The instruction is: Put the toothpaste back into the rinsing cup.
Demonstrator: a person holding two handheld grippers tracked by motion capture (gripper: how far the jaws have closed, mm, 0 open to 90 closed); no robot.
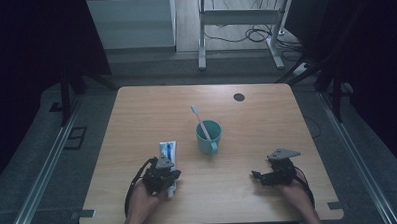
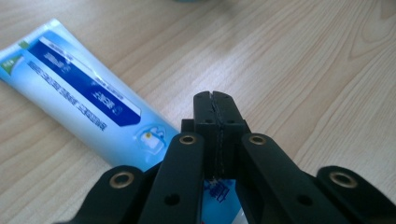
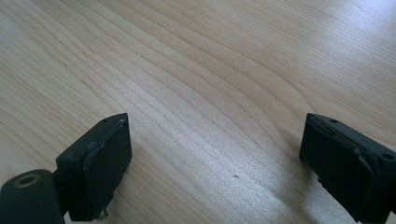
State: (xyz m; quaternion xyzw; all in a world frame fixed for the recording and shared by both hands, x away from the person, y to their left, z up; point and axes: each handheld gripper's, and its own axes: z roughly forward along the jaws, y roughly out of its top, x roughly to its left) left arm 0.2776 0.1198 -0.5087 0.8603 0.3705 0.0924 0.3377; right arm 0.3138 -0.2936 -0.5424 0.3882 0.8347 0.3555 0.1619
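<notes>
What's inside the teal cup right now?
A pink toothbrush stands in the teal cup, bristle head up, leaning toward the table's far-left side. The cup's wall hides its lower handle and the cup's bottom.

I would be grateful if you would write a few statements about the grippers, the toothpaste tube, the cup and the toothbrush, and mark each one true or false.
1. The left gripper has its jaws shut. True.
2. The right gripper is clamped on the toothbrush. False: its jaws stand wide apart over bare table, with nothing between them.
3. The toothbrush stands in the teal cup, head up. True.
4. The toothpaste tube stands upright in the cup. False: it lies flat on the table, under the left gripper.
5. The cup lies tipped on its side. False: it stands upright, near the middle of the table.
</notes>
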